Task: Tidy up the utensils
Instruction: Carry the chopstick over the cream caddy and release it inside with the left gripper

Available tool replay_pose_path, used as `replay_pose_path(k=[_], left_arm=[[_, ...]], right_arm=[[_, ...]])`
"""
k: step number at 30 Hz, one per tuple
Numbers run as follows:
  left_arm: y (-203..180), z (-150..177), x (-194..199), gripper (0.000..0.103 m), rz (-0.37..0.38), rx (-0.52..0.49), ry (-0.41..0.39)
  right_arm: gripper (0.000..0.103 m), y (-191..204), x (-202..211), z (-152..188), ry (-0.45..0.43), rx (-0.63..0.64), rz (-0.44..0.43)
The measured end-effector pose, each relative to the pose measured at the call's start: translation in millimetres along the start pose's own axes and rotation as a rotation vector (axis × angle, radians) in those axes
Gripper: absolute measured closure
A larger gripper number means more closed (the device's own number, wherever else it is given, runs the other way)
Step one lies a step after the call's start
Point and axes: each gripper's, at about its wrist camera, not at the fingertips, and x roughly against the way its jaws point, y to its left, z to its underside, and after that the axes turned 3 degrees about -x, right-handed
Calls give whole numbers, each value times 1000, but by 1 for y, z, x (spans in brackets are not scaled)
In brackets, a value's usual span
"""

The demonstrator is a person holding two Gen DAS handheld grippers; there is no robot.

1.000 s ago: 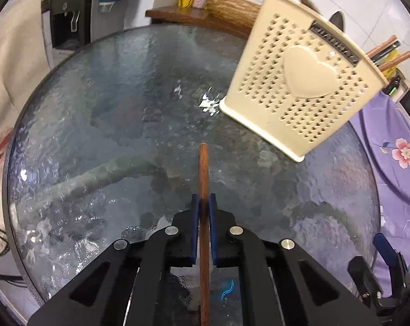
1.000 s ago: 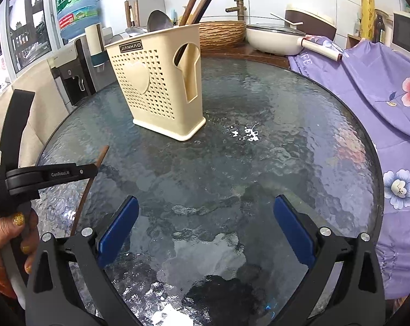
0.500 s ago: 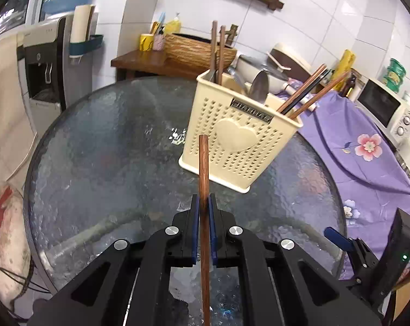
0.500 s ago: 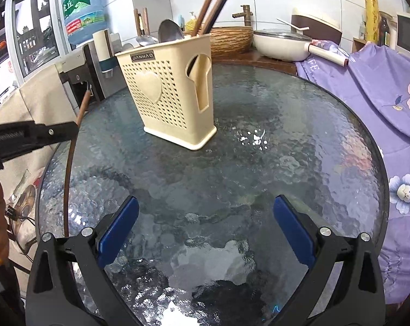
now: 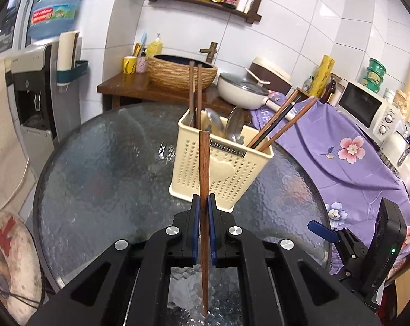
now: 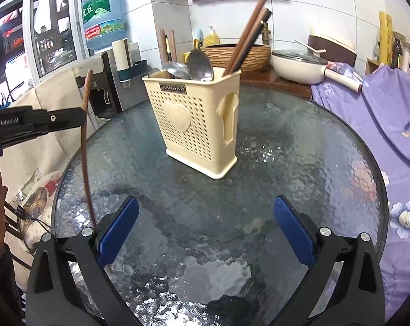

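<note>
Worktop (image 5: 101, 163): round glass, bearing the cream holder.
Holder (image 5: 226, 168): upright, mid-worktop, chopsticks and spoons inside.
Right claw (image 6: 205, 228): apart, empty, near the holder.
Left claw (image 5: 204, 212): clamped on a chopstick.
Chopstick (image 5: 204, 163): raised before the holder.

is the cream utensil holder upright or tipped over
Upright. The holder stands flat on its base on the glass table, with spoons and chopsticks sticking out of its top.

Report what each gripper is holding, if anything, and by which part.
The left gripper is shut on a wooden chopstick, clamped partway along its shaft, both ends sticking out. The right gripper is open and holds nothing.
</note>
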Motion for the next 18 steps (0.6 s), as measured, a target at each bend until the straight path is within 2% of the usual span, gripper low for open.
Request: replay_pose_path(k=[2,3,7,12,17,18], left_arm=[[-1,-3,3,97,6,-8,-9],[-1,-6,5,103,11,-14,-16],[-3,-21,13,103,32,-29,-37],[-8,-30,15,103,20,-58,-55],[15,-25,0,102,-52,-31,-20],[27,-22,-5,99,-79,-12,-17]], right_arm=[[5,2,4,-5,-11,12,2],[5,2,6,-9,-18,15,3],[5,2,10,-19,-32,16,5],[5,-1,10,-19,-29,8,12],[5,-8,3,-11,5,-17,24],[5,-10,2,-9,12,-22,24]])
